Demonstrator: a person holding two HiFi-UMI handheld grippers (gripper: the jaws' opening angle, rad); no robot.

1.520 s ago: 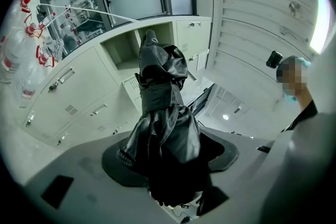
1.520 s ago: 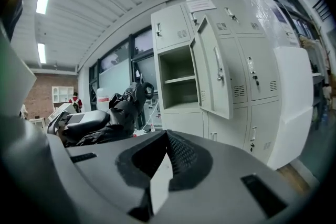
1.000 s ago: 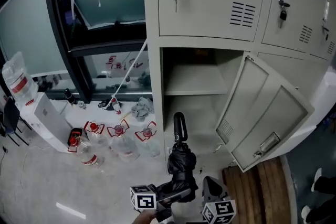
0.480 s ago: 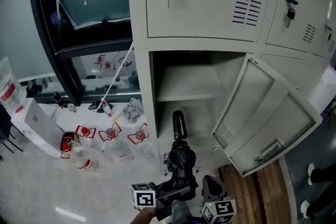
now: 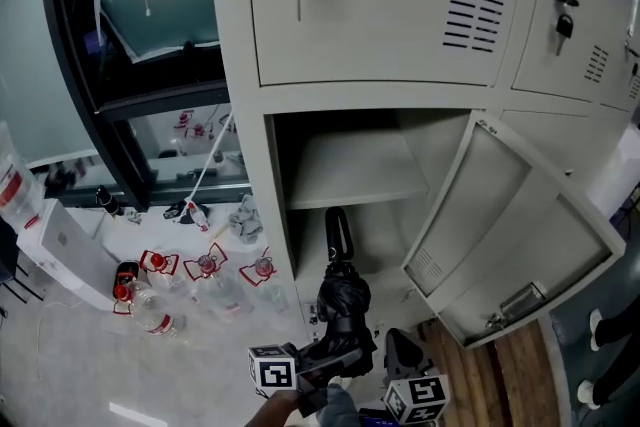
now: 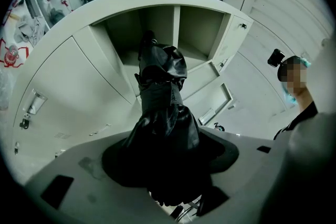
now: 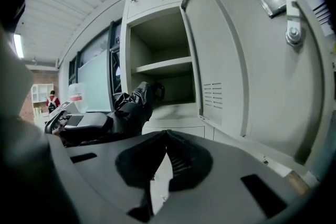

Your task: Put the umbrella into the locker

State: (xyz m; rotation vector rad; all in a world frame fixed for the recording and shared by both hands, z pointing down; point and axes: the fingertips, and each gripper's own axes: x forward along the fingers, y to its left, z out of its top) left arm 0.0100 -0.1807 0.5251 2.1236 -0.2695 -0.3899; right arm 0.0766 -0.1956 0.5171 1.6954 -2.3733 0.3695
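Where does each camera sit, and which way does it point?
Head view: on the person's head, steeply down at the open locker; left gripper and right gripper show below.
Left gripper view: on the left gripper, along its fingers clamping the umbrella.
Right gripper view: on the right gripper, along its closed empty fingers.
All three share umbrella and locker.

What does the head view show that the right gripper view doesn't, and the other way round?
Only the head view: the small bottles on the floor beside the locker, and both marker cubes. Only the right gripper view: how the right claw stands, jaws together, nothing between them. Both: the black umbrella clamped in the left claw, pointing at the open locker with its door swung out.
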